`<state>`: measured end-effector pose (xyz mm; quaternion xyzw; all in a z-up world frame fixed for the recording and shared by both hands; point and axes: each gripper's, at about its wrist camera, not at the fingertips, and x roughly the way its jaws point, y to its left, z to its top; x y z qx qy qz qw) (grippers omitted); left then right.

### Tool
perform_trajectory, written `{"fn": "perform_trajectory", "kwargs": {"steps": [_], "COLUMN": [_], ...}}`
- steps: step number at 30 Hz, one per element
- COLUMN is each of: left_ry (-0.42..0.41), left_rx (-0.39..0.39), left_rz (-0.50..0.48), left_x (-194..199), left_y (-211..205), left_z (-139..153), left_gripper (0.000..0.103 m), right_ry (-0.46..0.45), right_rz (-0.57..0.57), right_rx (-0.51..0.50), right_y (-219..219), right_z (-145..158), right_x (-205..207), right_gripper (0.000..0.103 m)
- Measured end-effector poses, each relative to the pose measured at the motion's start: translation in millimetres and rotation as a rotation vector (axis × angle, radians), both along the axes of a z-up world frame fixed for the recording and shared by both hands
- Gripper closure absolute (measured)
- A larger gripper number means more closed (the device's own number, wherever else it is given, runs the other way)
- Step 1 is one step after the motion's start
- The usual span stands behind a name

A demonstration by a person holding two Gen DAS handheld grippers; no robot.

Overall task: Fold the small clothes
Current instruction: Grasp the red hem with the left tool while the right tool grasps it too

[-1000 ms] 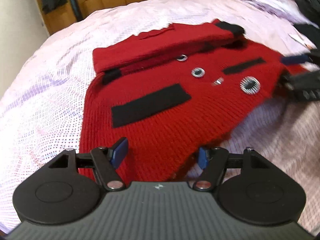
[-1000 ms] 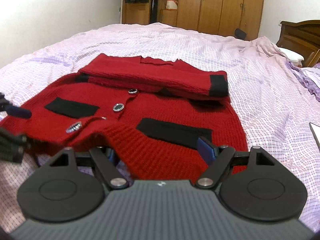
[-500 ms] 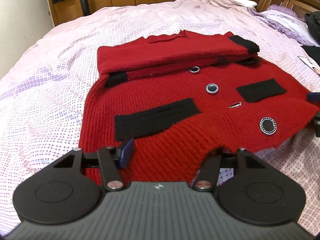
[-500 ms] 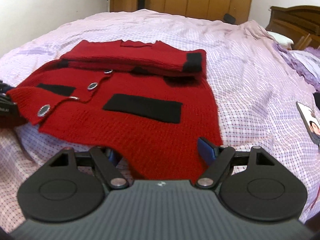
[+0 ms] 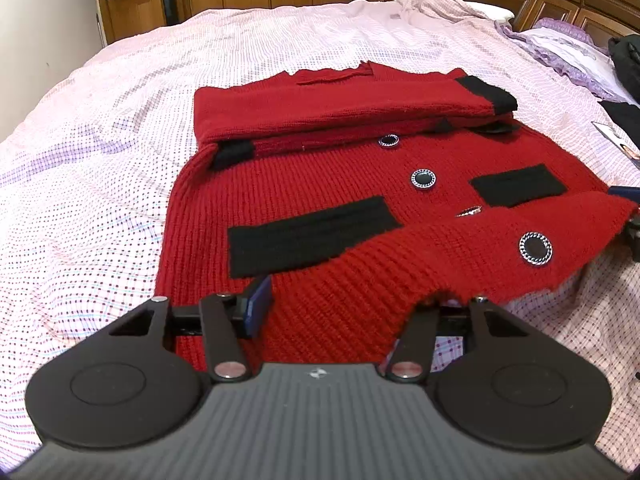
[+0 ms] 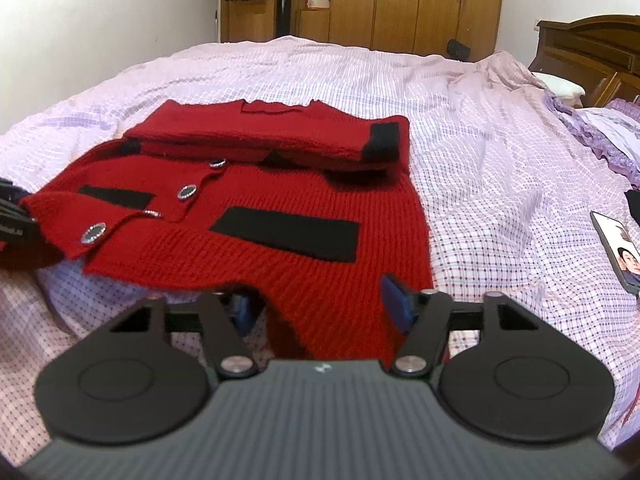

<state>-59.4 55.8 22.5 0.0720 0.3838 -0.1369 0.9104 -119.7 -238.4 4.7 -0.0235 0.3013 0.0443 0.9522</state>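
A red knit cardigan (image 5: pixel 360 184) with black pocket strips and round buttons lies on the bed, its sleeves folded across the top. Its near hem runs between the jaws of my left gripper (image 5: pixel 344 308), which are closing. One blue pad (image 5: pixel 258 304) rests on top of the knit and the other finger is hidden beneath it. In the right wrist view the cardigan (image 6: pixel 280 200) has its hem between the closing jaws of my right gripper (image 6: pixel 318 306). Neither pair visibly pinches the cloth. The hem corners are raised off the sheet.
The bed sheet (image 5: pixel 100 200) is pink check and spreads wide to the left. A phone (image 6: pixel 618 248) lies to the right on the sheet. Purple pillows (image 5: pixel 560 44), dark clothes (image 5: pixel 626 64) and a wooden headboard are at the far right. Wardrobes (image 6: pixel 400 0) stand behind.
Both pairs of jaws have narrowed around the hem. The bulge of knit in front of the right gripper has flattened. The left view has rolled level.
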Motion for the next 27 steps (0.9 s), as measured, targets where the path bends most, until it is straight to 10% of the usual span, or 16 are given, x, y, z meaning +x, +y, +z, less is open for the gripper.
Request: {"fn": "perform_trajectory", "kwargs": {"steps": [9,15,27], "left_ry": [-0.029,-0.033,-0.134], "left_rx": [-0.024,-0.052,-0.068], "left_rz": [0.008,-0.021,-0.015], "left_x": [0,2,16], "left_y": [6,0,-3], "left_z": [11,13,47], "left_gripper": [0.048,0.081,0.089], "right_ry": [-0.020,-0.051,-0.177], "right_rz": [0.030,0.031,0.004], "right_rx": [0.022,0.034,-0.001], "right_y": [0,2,8], "right_z": [5,12,34], "right_x": [6,9,23], "right_gripper": [0.085,0.089,0.091]}}
